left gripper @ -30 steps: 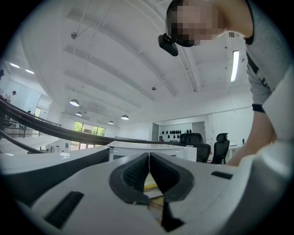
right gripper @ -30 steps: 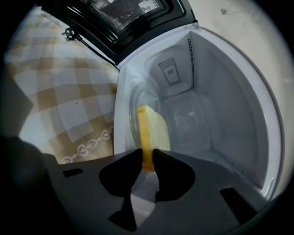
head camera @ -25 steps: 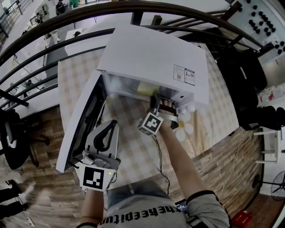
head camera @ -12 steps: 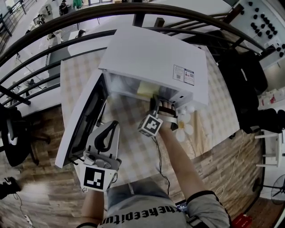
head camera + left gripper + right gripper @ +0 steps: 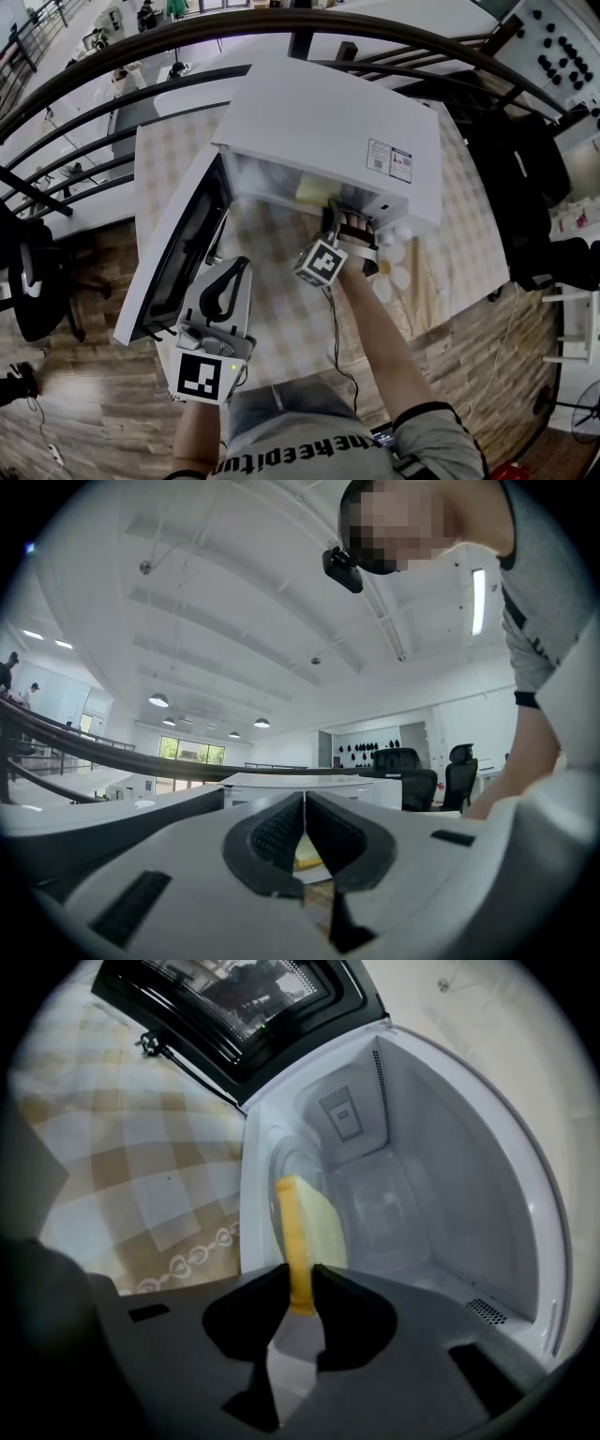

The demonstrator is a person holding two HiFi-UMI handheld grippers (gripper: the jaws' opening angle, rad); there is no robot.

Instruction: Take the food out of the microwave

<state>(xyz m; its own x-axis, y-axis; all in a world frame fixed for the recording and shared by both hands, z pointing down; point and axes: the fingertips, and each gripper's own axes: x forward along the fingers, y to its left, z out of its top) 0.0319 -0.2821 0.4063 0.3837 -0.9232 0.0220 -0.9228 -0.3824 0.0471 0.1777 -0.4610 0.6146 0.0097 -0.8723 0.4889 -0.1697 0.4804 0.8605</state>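
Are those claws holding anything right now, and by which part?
The right gripper, its jaws closing, pinches the near rim of the yellow dish inside the microwave. The left gripper holds nothing.

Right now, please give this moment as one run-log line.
white microwave: open | right gripper: jaws closing on flat yellow food piece inside | left gripper: shut, empty

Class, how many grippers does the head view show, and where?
2. Left gripper beside the open microwave door; right gripper at the microwave opening, jaws closing around yellow food.
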